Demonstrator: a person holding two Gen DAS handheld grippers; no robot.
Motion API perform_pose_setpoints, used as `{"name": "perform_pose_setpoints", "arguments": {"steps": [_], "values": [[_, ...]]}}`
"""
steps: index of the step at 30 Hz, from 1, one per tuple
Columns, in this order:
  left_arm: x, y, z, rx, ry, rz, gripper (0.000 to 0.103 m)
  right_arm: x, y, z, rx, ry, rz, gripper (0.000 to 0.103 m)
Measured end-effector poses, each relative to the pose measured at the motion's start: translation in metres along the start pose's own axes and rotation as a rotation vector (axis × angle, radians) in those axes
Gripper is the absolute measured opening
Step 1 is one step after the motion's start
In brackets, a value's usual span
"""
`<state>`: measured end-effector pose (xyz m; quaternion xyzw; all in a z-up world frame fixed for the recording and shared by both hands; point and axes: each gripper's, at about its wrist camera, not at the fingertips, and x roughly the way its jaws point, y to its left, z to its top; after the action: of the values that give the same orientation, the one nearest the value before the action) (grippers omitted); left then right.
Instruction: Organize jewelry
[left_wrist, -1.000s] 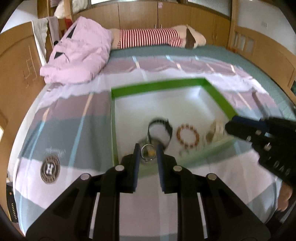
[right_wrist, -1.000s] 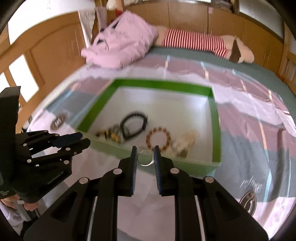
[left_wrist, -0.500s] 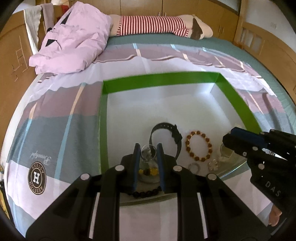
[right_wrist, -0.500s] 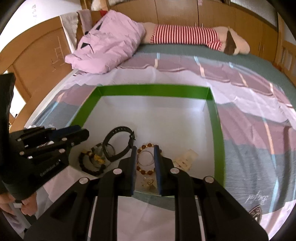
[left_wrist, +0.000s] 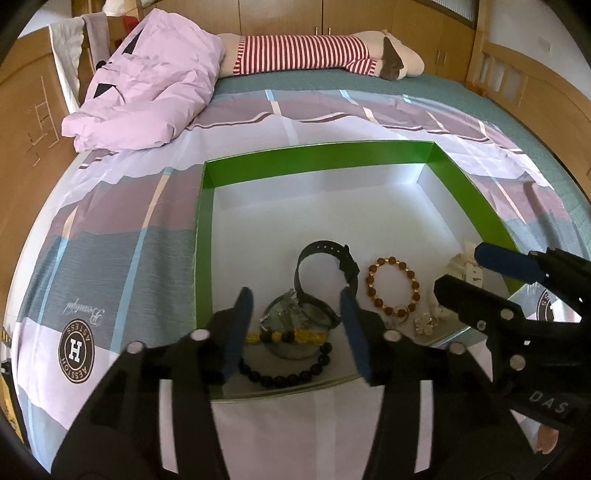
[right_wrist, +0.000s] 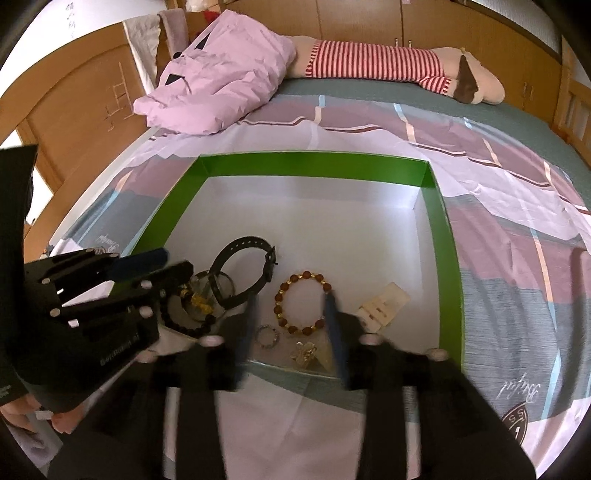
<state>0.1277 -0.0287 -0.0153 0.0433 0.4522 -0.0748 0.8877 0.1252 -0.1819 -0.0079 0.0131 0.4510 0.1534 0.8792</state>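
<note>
Green-walled box (left_wrist: 317, 160) on the bedsheet (left_wrist: 122, 236), holding:
- one black watch strap (left_wrist: 325, 258)
- one brown-and-gold bead bracelet (right_wrist: 303, 308)
- one black bead bracelet (left_wrist: 291, 373)
- one small silver ring (right_wrist: 266, 336)

Left gripper (left_wrist: 297, 328) and right gripper (right_wrist: 291, 325): both over the box's near end, jaws opening, nothing pinched. Sheet logo reads "AESSTOH" (left_wrist: 76, 347).

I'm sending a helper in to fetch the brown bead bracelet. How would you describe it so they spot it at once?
On the bed sits a shallow green-walled box with a white floor. Near its front edge, the brown bead bracelet lies flat, right of the black watch strap and left of a cream card. It alone is a ring of reddish-brown beads with gold spacers.
</note>
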Motion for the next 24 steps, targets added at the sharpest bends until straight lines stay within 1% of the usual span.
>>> {"name": "perform_pose_setpoints", "arguments": {"steps": [2,3,4,5,6,7,8,10,12,13,16,19,24], "values": [[-0.004,0.002,0.0,-0.011,-0.007,0.027,0.068,-0.003,-0.001,0.001,0.007,-0.015,-0.002,0.057],[-0.006,0.004,0.001,-0.016,-0.009,0.037,0.077,-0.004,-0.002,0.002,0.009,-0.018,-0.004,0.061],[-0.008,0.006,0.001,-0.023,-0.011,0.041,0.085,-0.005,-0.002,0.003,0.011,-0.019,-0.011,0.067],[-0.012,0.008,0.0,-0.036,-0.013,0.041,0.087,-0.007,-0.003,0.003,0.016,-0.026,-0.024,0.07],[-0.016,0.01,0.0,-0.046,-0.014,0.04,0.088,-0.009,-0.006,0.003,0.023,-0.034,-0.043,0.079],[-0.02,0.01,-0.001,-0.051,-0.012,0.041,0.092,-0.012,-0.008,0.004,0.031,-0.043,-0.062,0.088],[-0.024,0.01,-0.003,-0.052,-0.004,0.044,0.095,-0.015,-0.011,0.004,0.039,-0.052,-0.076,0.091],[-0.032,0.007,-0.006,-0.042,-0.011,0.042,0.097,-0.024,-0.016,0.003,0.068,-0.081,-0.092,0.097],[-0.041,0.002,-0.01,-0.02,-0.028,0.055,0.101,-0.032,-0.02,0.001,0.099,-0.081,-0.1,0.102],[-0.044,0.001,-0.011,-0.012,-0.033,0.062,0.101,-0.035,-0.021,-0.001,0.104,-0.082,-0.109,0.102],[-0.049,-0.005,-0.014,0.014,-0.043,0.081,0.101,-0.049,-0.018,-0.007,0.082,-0.136,-0.154,0.102],[-0.049,-0.009,-0.015,0.019,-0.043,0.065,0.101,-0.053,-0.014,-0.009,0.046,-0.138,-0.198,0.102],[-0.047,-0.013,-0.018,0.032,-0.039,0.071,0.101,-0.051,-0.017,-0.011,0.053,-0.123,-0.156,0.102]]}}
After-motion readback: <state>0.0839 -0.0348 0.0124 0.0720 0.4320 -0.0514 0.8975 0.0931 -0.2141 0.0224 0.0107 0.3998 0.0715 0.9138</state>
